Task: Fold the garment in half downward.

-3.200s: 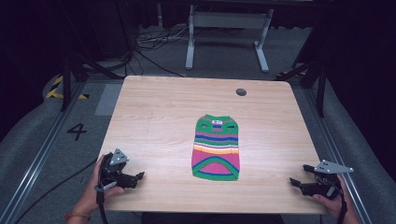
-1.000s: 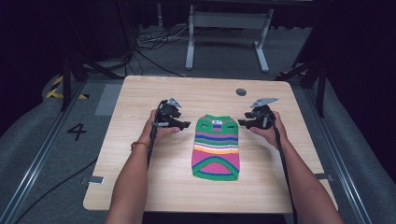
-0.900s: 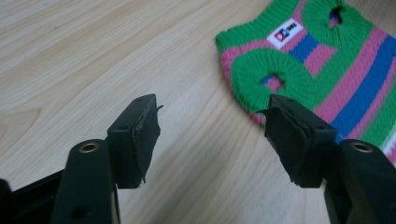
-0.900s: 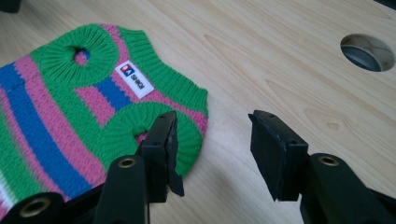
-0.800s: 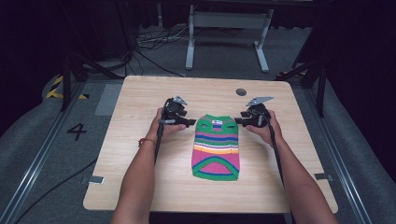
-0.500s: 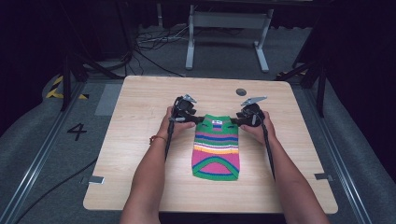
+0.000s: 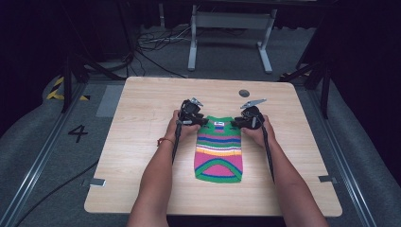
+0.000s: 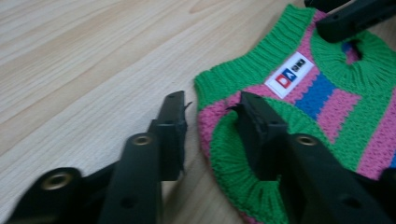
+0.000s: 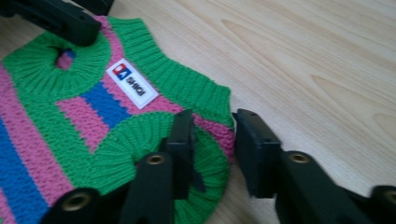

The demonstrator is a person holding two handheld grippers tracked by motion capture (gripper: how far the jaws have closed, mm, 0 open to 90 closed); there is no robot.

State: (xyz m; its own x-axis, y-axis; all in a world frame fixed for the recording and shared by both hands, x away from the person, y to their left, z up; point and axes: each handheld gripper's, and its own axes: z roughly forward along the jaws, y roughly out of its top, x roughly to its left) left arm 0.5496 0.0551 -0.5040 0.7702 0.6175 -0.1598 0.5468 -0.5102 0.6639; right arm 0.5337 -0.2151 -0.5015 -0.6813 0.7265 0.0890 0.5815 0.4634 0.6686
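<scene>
A small knitted sweater (image 7: 219, 150) striped green, pink, blue and orange lies flat in the middle of the wooden table (image 7: 142, 123). Its white label (image 8: 289, 71) sits by the green collar. My left gripper (image 7: 197, 120) is at the sweater's far left corner. In the left gripper view the left gripper (image 8: 212, 108) stands open, jaws either side of the corner by the green armhole rim. My right gripper (image 7: 236, 123) is at the far right corner. In the right gripper view the right gripper (image 9: 212, 125) is open, straddling the pink and green edge of the sweater (image 9: 70, 130).
A small dark round hole (image 7: 244, 93) is in the table near its far edge. Beyond the table stand a metal frame (image 7: 227, 28) and cables on grey carpet. A floor marking "4" (image 7: 78, 133) lies left of the table.
Both grippers moved from the table's near corners up to the sweater's far end, then closed in toward its two top corners.
</scene>
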